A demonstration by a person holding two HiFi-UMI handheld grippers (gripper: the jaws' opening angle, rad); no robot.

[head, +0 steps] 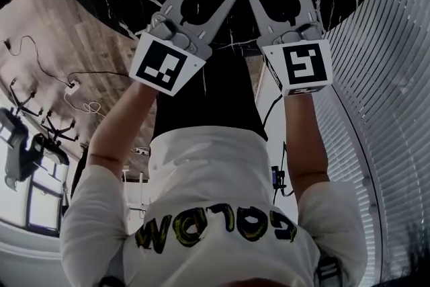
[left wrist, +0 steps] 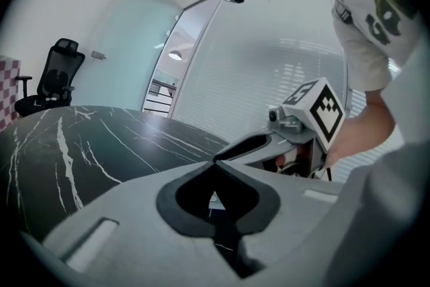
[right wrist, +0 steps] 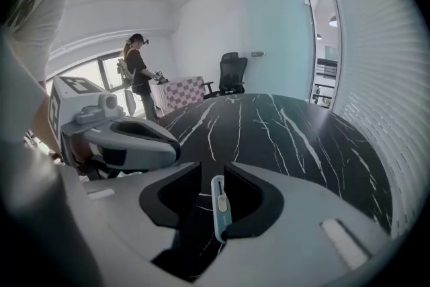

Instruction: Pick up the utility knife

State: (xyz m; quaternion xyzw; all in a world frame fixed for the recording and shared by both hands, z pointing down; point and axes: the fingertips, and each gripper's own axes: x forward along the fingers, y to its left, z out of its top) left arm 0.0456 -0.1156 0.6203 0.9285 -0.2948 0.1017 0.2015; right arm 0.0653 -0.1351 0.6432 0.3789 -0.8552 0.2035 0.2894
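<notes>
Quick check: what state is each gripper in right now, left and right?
Left gripper: closed, nothing between its jaws.
Right gripper: open, with the utility knife between its jaws but not clamped.

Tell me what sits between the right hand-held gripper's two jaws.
The knife, close against one jaw with a gap to the other; the right gripper view shows it.
</notes>
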